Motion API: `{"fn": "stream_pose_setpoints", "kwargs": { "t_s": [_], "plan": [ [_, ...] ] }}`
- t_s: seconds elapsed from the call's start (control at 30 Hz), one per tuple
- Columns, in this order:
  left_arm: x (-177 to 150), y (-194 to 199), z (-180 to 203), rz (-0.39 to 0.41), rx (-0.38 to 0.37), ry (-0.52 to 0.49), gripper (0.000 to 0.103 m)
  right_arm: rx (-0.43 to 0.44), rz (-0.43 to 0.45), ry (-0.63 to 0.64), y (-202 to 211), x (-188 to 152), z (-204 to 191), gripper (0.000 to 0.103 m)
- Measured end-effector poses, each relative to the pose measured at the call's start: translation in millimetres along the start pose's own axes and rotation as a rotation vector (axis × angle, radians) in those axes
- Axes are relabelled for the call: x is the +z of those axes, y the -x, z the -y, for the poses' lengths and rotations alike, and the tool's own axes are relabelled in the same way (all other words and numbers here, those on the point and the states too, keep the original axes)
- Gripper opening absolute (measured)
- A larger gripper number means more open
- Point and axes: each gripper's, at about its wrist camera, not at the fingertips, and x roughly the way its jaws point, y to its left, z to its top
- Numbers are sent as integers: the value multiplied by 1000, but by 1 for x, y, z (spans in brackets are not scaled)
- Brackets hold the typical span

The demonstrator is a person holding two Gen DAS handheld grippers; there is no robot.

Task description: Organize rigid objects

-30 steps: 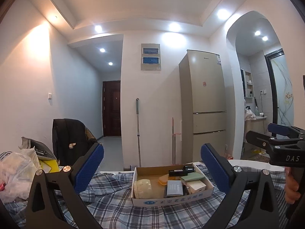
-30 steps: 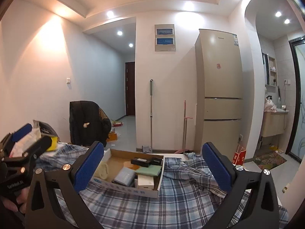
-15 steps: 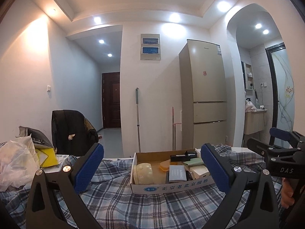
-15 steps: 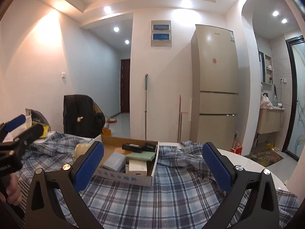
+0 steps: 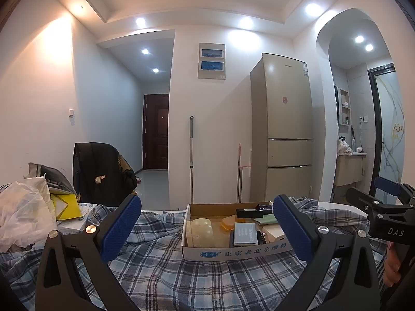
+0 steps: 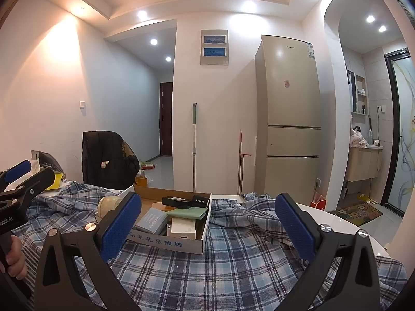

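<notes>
Left wrist view: left gripper (image 5: 206,223) held level above a plaid cloth (image 5: 181,280) draped over the tabletop, jaws wide apart and empty. Straight ahead, a shallow cardboard box (image 5: 233,252) resting on the cloth, already packed: a pale rounded container (image 5: 201,233) at its left end, an orange piece (image 5: 228,223) behind that, a grey booklet-like box (image 5: 245,237) in the middle, a black case (image 5: 253,211) along the back, a green flat item (image 5: 265,219) and a white box (image 5: 272,233) toward the right. At the right edge, right gripper (image 5: 389,202) in a hand (image 5: 391,267). Off to the left, a plastic bag (image 5: 23,215) and yellow packet (image 5: 66,206), apart from the box.

Right wrist view: right gripper (image 6: 207,223) likewise spread open, nothing between the jaws. Same cardboard box (image 6: 166,241) ahead and slightly left, contents sitting inside its walls. No loose rigid item visible on the cloth near it. Left gripper (image 6: 23,178) at the far left.

Judgement: sorting apparently near its end or finished, everything seen being boxed; alternatively, unpacking not yet begun. Cannot tell which.
</notes>
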Motion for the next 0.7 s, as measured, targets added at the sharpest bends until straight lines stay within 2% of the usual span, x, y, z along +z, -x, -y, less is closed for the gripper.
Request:
{"fn": "stream_pose_setpoints", "kwargs": {
  "t_s": [0.7],
  "plan": [
    [0, 1, 0, 0, 1, 1, 103, -24, 24, 35, 4, -4, -10, 103]
  ]
}}
